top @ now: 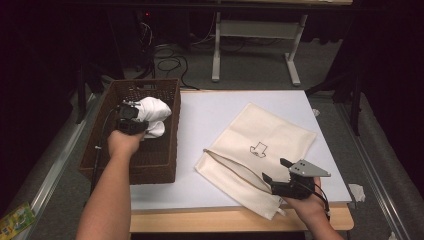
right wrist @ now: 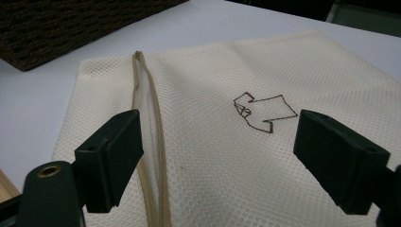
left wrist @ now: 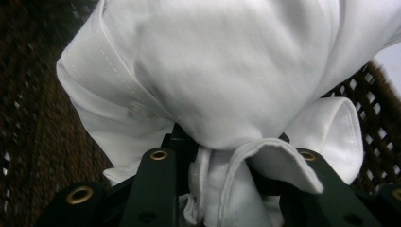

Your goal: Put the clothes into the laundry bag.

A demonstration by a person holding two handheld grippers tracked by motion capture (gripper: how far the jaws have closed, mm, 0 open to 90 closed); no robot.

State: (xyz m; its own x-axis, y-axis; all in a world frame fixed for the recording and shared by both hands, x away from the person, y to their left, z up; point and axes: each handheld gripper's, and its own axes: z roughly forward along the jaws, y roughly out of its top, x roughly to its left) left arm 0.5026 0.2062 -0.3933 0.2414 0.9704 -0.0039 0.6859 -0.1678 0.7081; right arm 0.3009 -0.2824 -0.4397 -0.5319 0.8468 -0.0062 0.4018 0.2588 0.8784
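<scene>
- The white shirt (top: 152, 115) is bunched into a ball and hangs from my left gripper (top: 131, 124) over the open top of the brown wicker basket (top: 165, 150), toward its far half.
- In the left gripper view the shirt (left wrist: 227, 75) swells above my jaws, a stitched hem and a button showing on its left side, and a fold of cloth is pinched down between the two black jaws, so that gripper is clamped on the shirt.
- The basket stands on the left edge of the white table top (top: 210, 120), its woven wall (left wrist: 33, 109) dark behind the cloth.
- To the right of the basket, well apart from it, the cream mesh laundry bag (top: 260, 150) lies flat on the table, with a small shirt outline drawn on it (right wrist: 260, 111) and its zipper (right wrist: 151, 142) parted along the near-left edge.
- My right gripper (top: 280, 171) sits low at the bag's near corner, its jaws standing wide apart with nothing between them; in the right gripper view the zipper runs just beside one jaw and the drawn mark lies between the two.
</scene>
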